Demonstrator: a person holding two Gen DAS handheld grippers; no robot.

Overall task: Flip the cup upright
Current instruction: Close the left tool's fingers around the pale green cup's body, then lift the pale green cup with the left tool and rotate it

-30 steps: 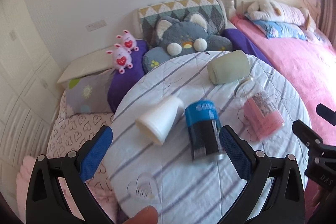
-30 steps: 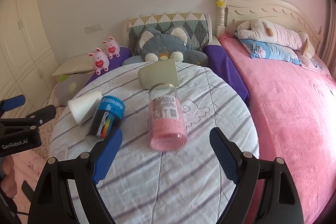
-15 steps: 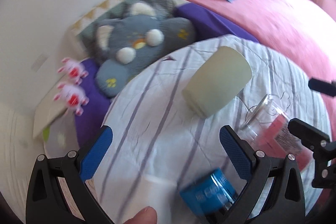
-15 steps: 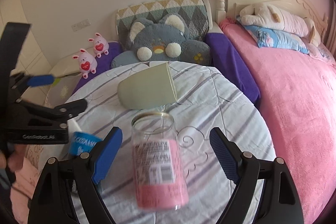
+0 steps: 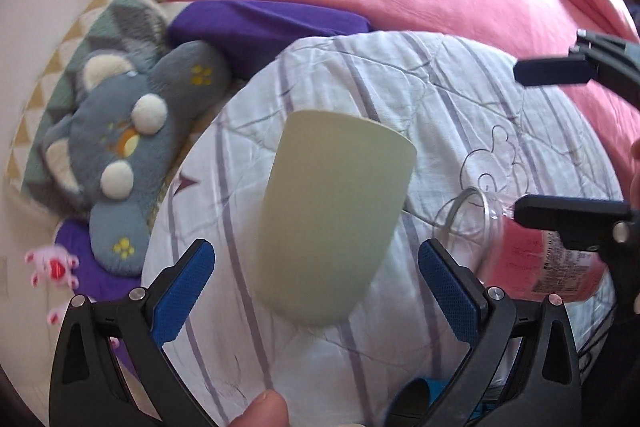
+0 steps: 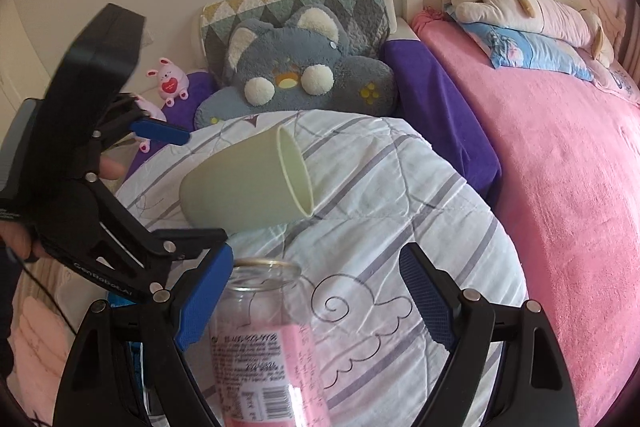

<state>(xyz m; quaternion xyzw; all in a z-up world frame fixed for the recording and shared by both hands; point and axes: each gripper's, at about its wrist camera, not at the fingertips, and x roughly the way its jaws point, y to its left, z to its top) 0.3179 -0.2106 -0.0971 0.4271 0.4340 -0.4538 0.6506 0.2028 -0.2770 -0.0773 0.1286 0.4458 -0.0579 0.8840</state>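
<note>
A pale green cup (image 5: pixel 332 219) lies on its side on the round striped table (image 5: pixel 440 99); in the right wrist view the cup (image 6: pixel 244 187) has its mouth to the right. My left gripper (image 5: pixel 316 291) is open, its blue pads on either side of the cup's closed end, not touching. It also shows in the right wrist view (image 6: pixel 176 187). My right gripper (image 6: pixel 316 303) is open, straddling the mouth end of a glass jar with pink contents (image 6: pixel 268 343); the jar also shows in the left wrist view (image 5: pixel 536 259).
A blue can (image 5: pixel 424 395) lies at the table's near edge. A grey plush cushion (image 6: pixel 296 75) and purple pillow (image 6: pixel 440 111) sit behind the table. A pink bed (image 6: pixel 560 167) runs along the right, with small pink bunny toys (image 6: pixel 170 81) at the left.
My left gripper moved forward and swung right, so the green cup now lies between its open pads. My right gripper advanced over the jar. The white cup left view.
</note>
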